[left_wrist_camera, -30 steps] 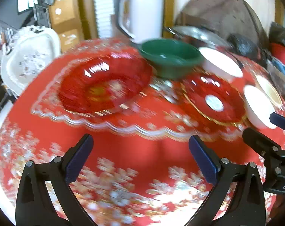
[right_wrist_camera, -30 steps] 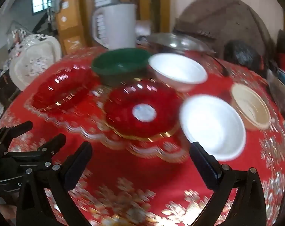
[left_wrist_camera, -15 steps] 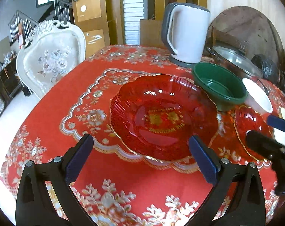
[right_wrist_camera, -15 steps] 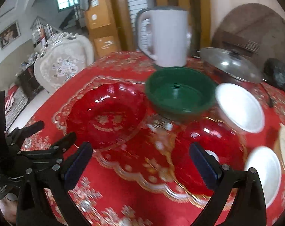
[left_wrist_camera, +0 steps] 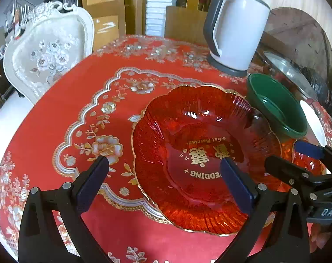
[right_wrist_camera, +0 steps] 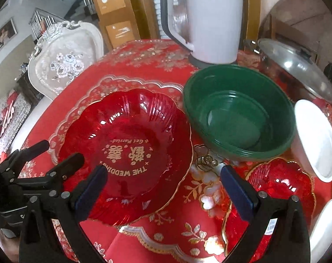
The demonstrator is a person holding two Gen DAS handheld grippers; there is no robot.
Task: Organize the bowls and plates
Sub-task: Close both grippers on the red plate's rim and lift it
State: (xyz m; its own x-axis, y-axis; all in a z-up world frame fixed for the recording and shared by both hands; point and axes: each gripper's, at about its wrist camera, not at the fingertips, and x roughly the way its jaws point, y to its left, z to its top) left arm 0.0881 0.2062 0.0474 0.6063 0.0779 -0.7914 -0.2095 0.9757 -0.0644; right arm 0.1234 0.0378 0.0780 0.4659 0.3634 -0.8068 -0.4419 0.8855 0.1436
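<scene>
Tableware lies spread on a red tablecloth (left_wrist_camera: 56,114) patterned with silver and gold flowers. In the left wrist view the large red glass plate (left_wrist_camera: 201,157), scalloped, gold-rimmed and printed with gold lettering, fills the centre and lower right of the frame; the left gripper (left_wrist_camera: 163,182) hangs over its near-left edge with its jaws spread wide and nothing between them, one blue pad over the cloth at lower left and the other over the plate's middle. The right gripper (left_wrist_camera: 297,160) enters that frame from the right edge, above the plate's right side. In the right wrist view the right gripper (right_wrist_camera: 163,186) likewise has its jaws wide apart and empty, its left pad over the large plate's near edge and its right pad near a smaller red glass plate (right_wrist_camera: 275,188) at lower right. The green bowl (right_wrist_camera: 238,111) sits right of centre, just beside the large plate. A white bowl (right_wrist_camera: 315,138) stands at the right edge, and part of another white bowl (right_wrist_camera: 325,225) shows at the lower right corner. Behind the green bowl, at top centre, stands a white electric kettle (right_wrist_camera: 209,19), with a metal pot lid (right_wrist_camera: 297,65) at upper right. An ornate white chair (left_wrist_camera: 47,52) stands beyond the table at upper left.
</scene>
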